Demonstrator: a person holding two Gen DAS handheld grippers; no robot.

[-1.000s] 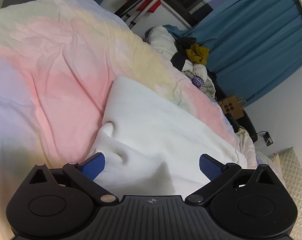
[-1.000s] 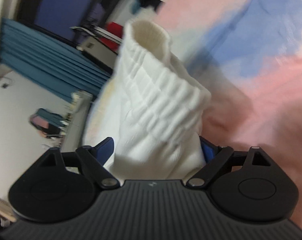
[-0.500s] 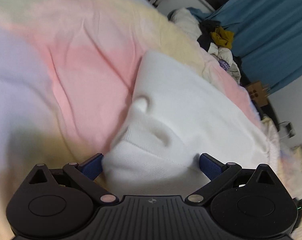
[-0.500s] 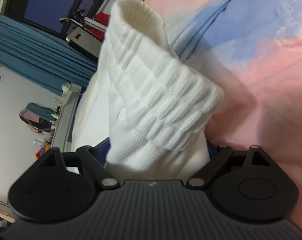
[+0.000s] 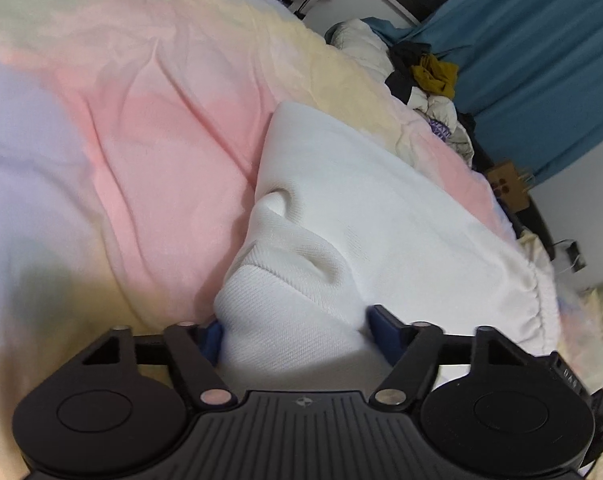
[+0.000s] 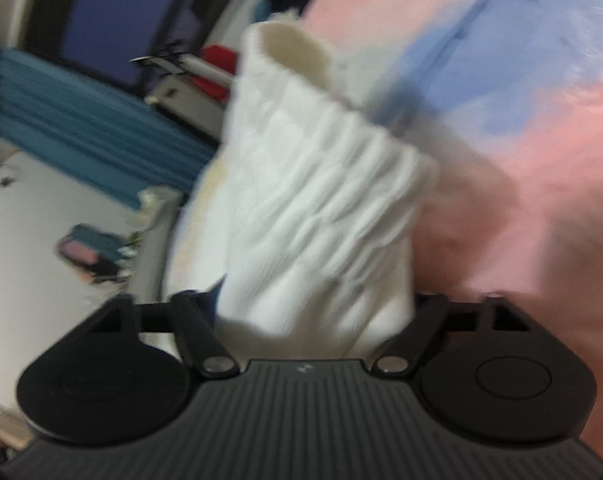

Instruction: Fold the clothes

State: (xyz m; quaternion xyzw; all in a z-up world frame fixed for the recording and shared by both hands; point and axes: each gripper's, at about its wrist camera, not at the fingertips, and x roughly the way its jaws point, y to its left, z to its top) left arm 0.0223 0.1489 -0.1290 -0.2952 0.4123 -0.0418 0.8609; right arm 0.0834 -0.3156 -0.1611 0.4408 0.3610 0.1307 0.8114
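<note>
1. In the left wrist view, a pastel bedspread (image 5: 141, 152) in pink, yellow and pale violet is filling the left and centre of the frame, wrinkled and lying under everything else.
2. A white knit garment (image 5: 361, 216) is lying across the bedspread from the frame's centre toward the lower right, one bunched corner reaching down into the left gripper (image 5: 297, 334).
3. The left gripper's jaws are closing with that bunched corner between them; the blue pads are touching the cloth on both sides, so it is gripping the garment.
4. At the upper right, a heap of loose clothes (image 5: 429, 76), white, black and mustard, is sitting on the bed's far edge in front of a blue curtain (image 5: 541, 64).
5. A small cardboard box (image 5: 509, 188) is standing at the right edge, below the curtain.
6. In the blurred right wrist view, the blue curtain (image 6: 81, 120) and a dark window are taking up the upper left.
7. A ribbed, gathered part of the white knit garment (image 6: 321, 208) is rising from the right gripper (image 6: 315, 320) through the frame's centre, blocking the view ahead.
8. The right gripper's jaws are closing on that ribbed cloth, which is filling the gap and hiding both pads.
9. The bedspread (image 6: 541, 140), here pink and blue, is covering the right side of the frame.
</note>
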